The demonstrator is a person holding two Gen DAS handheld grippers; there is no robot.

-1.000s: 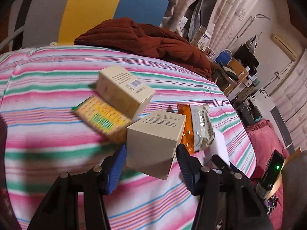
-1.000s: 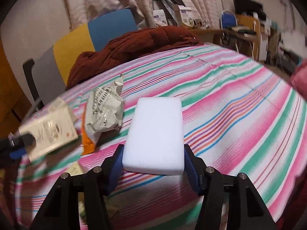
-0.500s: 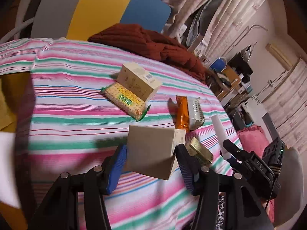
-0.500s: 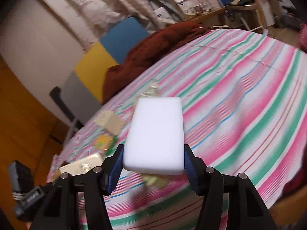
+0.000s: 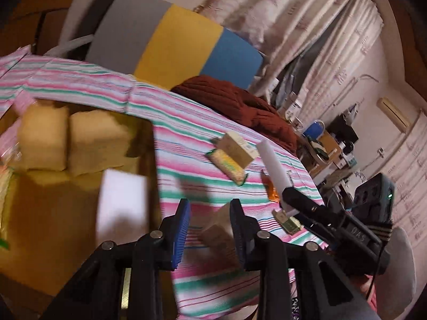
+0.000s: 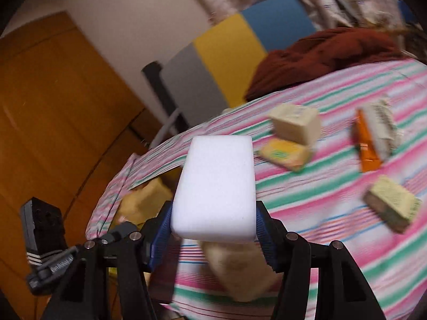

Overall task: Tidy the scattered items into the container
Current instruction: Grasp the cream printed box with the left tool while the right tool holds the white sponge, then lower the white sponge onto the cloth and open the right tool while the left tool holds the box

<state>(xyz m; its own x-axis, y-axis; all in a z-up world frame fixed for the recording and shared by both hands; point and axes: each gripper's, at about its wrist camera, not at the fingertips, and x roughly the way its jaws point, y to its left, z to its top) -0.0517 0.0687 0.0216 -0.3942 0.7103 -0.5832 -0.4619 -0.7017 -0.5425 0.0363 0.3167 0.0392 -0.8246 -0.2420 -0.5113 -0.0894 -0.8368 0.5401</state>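
While our right gripper (image 6: pixel 213 229) clamps the white sponge (image 6: pixel 216 186) between its blue pads, our left gripper (image 5: pixel 209 229) stands open, a blurred tan box (image 5: pixel 220 236) loose between and just beyond its jaws. Left of those jaws lies the cardboard container (image 5: pixel 48 213), holding two tan boxes and a white block.

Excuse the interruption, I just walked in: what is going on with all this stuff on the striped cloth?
A person with a handheld gripper in each hand is tidying loose items off the striped cloth into an open cardboard container. The right gripper is clamped on a white foam block, held above the cloth near the container. The left gripper has its jaws apart, and a blurred tan box sits just beyond them, outside the container. An orange packet and a cream box lie on the cloth.
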